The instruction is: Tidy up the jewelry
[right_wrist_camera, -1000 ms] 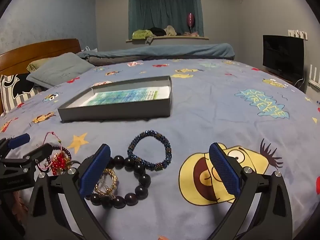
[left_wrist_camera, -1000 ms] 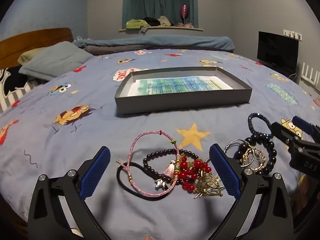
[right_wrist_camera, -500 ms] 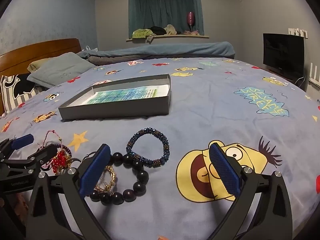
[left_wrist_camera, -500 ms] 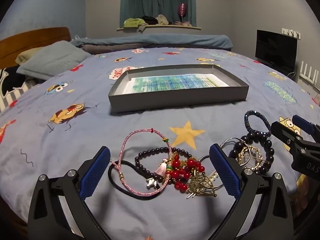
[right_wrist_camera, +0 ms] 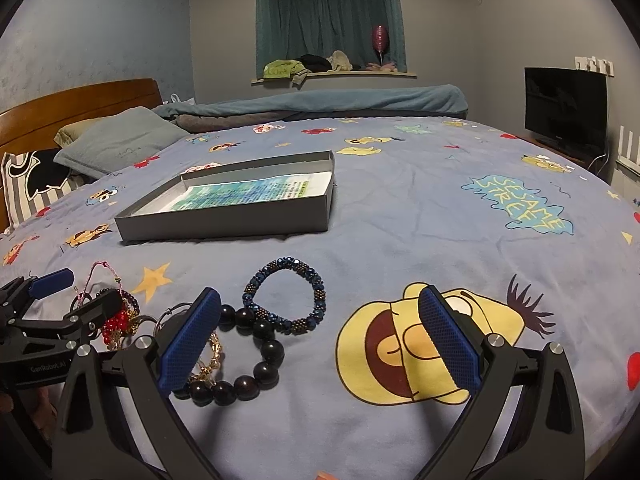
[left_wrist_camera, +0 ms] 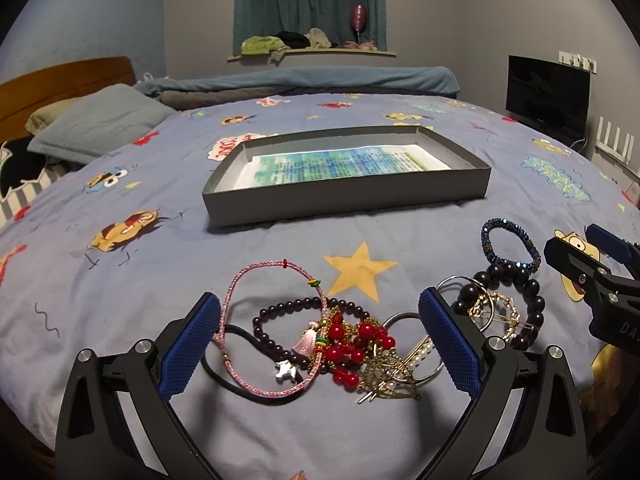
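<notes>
Jewelry lies in two loose heaps on the cartoon-print bedspread [left_wrist_camera: 120, 280], low in both views, with nothing yet in the grey box [left_wrist_camera: 344, 200] that sits open in the middle of the frame beyond the heaps. Its flat, shallow shape and its place straight ahead suggest it is meant as the destination.

In the left wrist view the left hand-held gripper [left_wrist_camera: 320, 344] is spread wide and holds nothing. Between its blue pads lies a tangle: a pink cord bracelet [left_wrist_camera: 256, 280] overlapping a dark purple bead bracelet [left_wrist_camera: 280, 312], a black hair tie [left_wrist_camera: 240, 376], red beads [left_wrist_camera: 352, 344] and a gold hairpin [left_wrist_camera: 384, 376]. They overlap so closely that lifting one would probably drag its neighbours.

The right hand-held gripper [right_wrist_camera: 320, 344] is also wide open and empty, low over the bed. A blue beaded bracelet [right_wrist_camera: 288, 296] lies between its fingers, nearer the left one, touching a large black bead bracelet [right_wrist_camera: 256, 360] that curls under the left pad [right_wrist_camera: 188, 344] around a gold chain [right_wrist_camera: 208, 360]. The blue one lies flat and mostly free, so it looks the easiest first pick.
</notes>
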Action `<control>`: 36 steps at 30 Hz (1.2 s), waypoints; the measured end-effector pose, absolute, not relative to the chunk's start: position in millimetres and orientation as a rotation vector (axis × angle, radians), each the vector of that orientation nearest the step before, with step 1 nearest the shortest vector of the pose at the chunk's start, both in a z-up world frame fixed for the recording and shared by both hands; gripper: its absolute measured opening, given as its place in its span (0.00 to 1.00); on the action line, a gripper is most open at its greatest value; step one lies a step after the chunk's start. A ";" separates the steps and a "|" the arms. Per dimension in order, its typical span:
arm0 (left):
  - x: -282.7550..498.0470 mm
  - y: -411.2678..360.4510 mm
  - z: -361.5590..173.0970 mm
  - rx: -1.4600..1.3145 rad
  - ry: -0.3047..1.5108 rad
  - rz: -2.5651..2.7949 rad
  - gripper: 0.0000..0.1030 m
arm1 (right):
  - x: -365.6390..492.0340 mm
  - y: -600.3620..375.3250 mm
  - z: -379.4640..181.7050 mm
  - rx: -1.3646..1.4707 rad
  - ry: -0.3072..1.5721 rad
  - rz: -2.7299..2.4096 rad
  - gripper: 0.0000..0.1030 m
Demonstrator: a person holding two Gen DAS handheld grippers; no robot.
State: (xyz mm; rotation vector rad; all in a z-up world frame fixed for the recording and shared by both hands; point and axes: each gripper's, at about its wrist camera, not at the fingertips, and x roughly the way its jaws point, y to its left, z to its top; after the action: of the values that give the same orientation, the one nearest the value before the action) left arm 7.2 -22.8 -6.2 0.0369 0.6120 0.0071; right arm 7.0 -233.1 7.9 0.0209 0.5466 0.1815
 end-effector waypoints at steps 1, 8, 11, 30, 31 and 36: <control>6.6 -22.4 -5.9 0.036 0.609 0.007 0.96 | 7.9 -232.3 7.9 0.019 0.547 0.182 0.95; 4.1 -16.7 -3.5 0.036 0.605 0.013 0.96 | 9.4 -229.1 6.4 0.018 0.548 0.187 0.95; 3.8 -15.7 -3.3 0.034 0.604 0.017 0.96 | 10.2 -227.4 5.2 0.014 0.550 0.189 0.95; 6.9 -12.6 -4.0 0.035 0.605 0.018 0.96 | 10.6 -227.4 4.8 0.015 0.549 0.195 0.95; 7.0 -12.1 -4.0 0.035 0.605 0.018 0.96 | 10.5 -227.5 4.6 0.015 0.550 0.195 0.95; 6.4 -14.6 -4.0 0.038 0.606 0.019 0.96 | 10.3 -227.1 4.4 0.014 0.548 0.196 0.95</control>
State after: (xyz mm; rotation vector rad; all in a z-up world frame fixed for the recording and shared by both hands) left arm 6.4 -14.6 -4.0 0.0379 0.6057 0.0188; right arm 10.3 -227.1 4.4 0.0144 0.5484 0.1965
